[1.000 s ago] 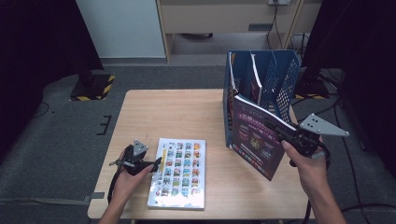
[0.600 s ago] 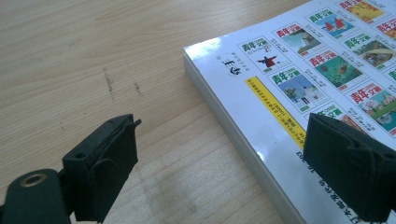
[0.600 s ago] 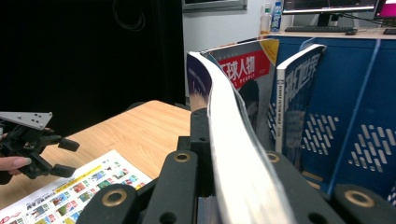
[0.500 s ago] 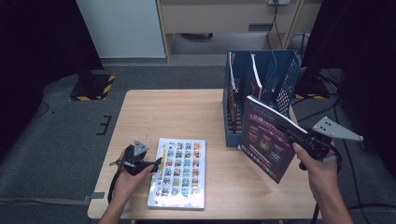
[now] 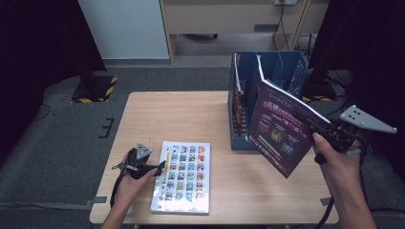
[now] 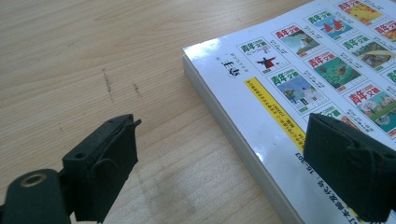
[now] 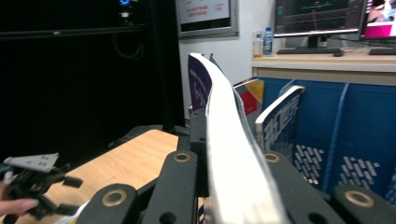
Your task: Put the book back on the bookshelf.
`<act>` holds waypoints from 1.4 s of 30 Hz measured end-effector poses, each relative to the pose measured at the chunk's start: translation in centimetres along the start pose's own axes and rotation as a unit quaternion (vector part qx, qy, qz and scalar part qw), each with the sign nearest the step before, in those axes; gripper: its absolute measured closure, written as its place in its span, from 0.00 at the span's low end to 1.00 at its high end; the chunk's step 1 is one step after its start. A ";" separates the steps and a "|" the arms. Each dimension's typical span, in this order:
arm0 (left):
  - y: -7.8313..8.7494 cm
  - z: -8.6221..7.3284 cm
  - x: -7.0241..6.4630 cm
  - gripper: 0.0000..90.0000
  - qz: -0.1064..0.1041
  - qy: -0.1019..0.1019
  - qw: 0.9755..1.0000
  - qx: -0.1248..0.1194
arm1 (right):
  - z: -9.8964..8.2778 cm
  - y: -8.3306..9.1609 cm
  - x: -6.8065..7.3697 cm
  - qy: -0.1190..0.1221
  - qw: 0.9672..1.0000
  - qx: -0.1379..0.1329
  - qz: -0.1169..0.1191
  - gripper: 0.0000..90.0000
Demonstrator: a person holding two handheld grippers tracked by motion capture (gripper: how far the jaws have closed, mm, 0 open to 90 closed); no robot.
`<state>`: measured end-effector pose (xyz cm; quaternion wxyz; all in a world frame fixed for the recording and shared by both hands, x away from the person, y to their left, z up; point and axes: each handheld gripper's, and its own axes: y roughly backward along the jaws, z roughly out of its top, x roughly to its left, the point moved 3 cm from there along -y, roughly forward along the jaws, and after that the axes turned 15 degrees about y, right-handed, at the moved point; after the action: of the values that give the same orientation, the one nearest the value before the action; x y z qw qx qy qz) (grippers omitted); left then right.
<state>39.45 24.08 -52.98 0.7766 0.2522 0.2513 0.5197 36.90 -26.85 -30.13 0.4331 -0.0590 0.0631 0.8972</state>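
Right claw (image 5: 319,128) pinched the purple book (image 5: 279,130) by its edge, at frame right beside the blue rack (image 5: 291,71), probably for filing. Left claw (image 6: 224,163) sat spread by the white book (image 5: 184,175).

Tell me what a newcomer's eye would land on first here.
The dark purple magazine, clamped in the right gripper and held tilted in the air in front of the blue file rack. Next, the white magazine lying flat on the table, the open left gripper at its edge.
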 end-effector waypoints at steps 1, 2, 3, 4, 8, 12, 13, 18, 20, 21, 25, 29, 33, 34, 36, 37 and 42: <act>0.0 0.0 0.0 0.10 0.000 0.000 1.000 0.000 | 0.2 -0.1 -0.1 0.000 1.000 0.001 -0.004 0.93; 0.0 0.0 0.0 0.10 0.000 0.000 1.000 0.000 | 0.4 -0.1 -0.2 0.000 1.000 0.002 -0.008 0.93; 0.0 0.0 0.0 0.10 0.000 0.000 1.000 0.000 | 0.6 -0.2 -0.4 0.000 1.000 0.003 -0.013 0.93; 0.1 0.0 0.0 0.10 0.000 0.000 1.000 -0.001 | 0.8 -0.2 -0.5 -0.001 1.000 0.005 -0.017 0.93; 0.1 0.0 0.1 0.10 0.001 0.001 1.000 0.000 | 1.4 -0.2 -0.7 0.006 0.999 0.014 -0.032 0.93; 0.1 0.0 0.1 0.10 0.001 0.000 1.000 0.000 | 1.5 0.0 -1.0 0.009 0.999 0.023 -0.046 0.93; 0.1 0.0 0.1 0.10 0.001 0.000 1.000 0.000 | 1.5 0.1 -1.1 0.008 0.998 0.025 -0.049 0.93; 0.1 0.0 0.1 0.10 0.001 -0.001 1.000 0.000 | 1.4 0.4 -1.7 0.008 0.997 0.034 -0.064 0.93; 0.1 -0.1 0.1 0.10 0.002 -0.001 1.000 0.001 | 1.4 0.4 -1.9 0.006 0.997 0.036 -0.069 0.93; 0.1 -0.1 0.1 0.10 0.002 -0.001 1.000 0.001 | 1.4 0.4 -1.9 0.006 0.997 0.036 -0.069 0.93; 0.1 0.0 0.0 0.10 0.002 -0.002 1.000 0.000 | 1.3 0.2 -2.6 0.004 0.995 0.047 -0.090 0.93; 0.0 0.0 0.1 0.10 0.002 -0.002 1.000 0.001 | 1.2 0.0 -2.9 0.002 0.993 0.052 -0.103 0.93; 0.1 0.0 0.0 0.10 0.002 -0.003 1.000 -0.001 | 1.3 -0.6 -3.5 -0.001 0.991 0.061 -0.121 0.93; 0.1 0.0 0.0 0.10 0.002 -0.003 1.000 0.000 | 1.3 -0.8 -3.6 0.001 0.990 0.064 -0.125 0.93; 0.1 0.0 0.0 0.10 0.003 -0.003 1.000 0.000 | 1.3 -1.3 -3.9 0.006 0.989 0.071 -0.131 0.93; 0.1 0.0 0.0 0.10 0.003 -0.003 1.000 0.000 | 1.3 -1.3 -3.9 0.006 0.989 0.071 -0.131 0.93; 0.0 0.0 0.1 0.10 0.003 -0.005 1.000 0.001 | 1.3 -3.2 -4.8 0.012 0.985 0.087 -0.146 0.93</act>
<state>39.49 24.13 -52.99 0.7759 0.2561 0.2470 0.5210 42.29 -28.32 -28.29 0.5625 -0.0406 0.1373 0.8143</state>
